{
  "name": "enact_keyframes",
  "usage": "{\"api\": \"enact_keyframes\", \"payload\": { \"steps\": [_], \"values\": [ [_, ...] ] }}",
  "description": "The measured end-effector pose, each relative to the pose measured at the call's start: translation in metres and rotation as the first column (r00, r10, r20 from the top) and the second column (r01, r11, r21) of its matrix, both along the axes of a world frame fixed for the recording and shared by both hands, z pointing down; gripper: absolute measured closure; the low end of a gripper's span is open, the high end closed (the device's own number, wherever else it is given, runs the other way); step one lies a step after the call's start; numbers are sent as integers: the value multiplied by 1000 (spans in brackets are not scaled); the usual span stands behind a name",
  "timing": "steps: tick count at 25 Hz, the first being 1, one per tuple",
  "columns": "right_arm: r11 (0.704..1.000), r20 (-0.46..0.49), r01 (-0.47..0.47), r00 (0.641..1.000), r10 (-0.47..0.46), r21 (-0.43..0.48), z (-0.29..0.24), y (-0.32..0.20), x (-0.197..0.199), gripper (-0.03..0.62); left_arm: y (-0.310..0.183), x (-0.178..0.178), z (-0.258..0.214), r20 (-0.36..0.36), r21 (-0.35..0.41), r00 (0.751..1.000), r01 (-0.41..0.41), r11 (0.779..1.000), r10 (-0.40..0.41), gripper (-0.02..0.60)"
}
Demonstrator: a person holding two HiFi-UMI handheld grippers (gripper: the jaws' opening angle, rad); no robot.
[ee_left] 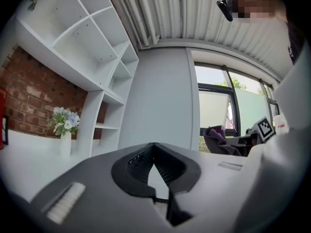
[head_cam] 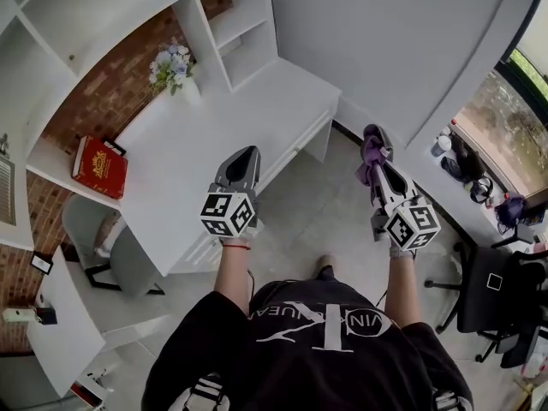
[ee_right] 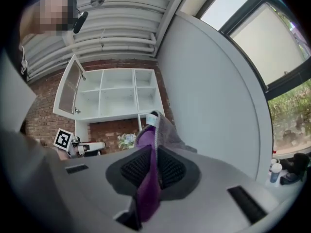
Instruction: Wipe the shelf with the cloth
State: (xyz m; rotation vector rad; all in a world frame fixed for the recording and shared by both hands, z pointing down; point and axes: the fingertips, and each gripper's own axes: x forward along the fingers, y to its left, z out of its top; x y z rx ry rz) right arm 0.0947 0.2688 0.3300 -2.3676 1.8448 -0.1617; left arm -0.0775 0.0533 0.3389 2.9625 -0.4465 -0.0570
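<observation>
A red brick wall backs a white shelf unit, which stands on the far edge of a white desk. A grey chair sits by the desk's left edge on a pale floor. A plain grey wall runs to a window showing daylit trees, with a black office chair near it. Pipes cross the ribbed ceiling.

Flower vase, perhaps a red book
</observation>
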Motion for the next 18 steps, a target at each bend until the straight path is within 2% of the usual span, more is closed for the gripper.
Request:
{"api": "enact_keyframes", "payload": {
  "steps": [3,8,13,18],
  "values": [
    [999,2,45,999,-45,-10,4,-12,22,546,-6,19,1,-10,-20,999,39,999,-39,571],
    [995,9,99,995,-99,-21,10,-23,59,546,-5,52,9,15,-7,997,80,997,-80,571],
    [986,-5,162,987,-162,-30,13,-37,84,545,-14,75,9,-9,-19,991,135,991,-135,571],
    [977,-11,210,977,-211,-32,14,-52,100,546,-12,94,11,-2,-9,990,141,990,-141,571]
  ]
}}
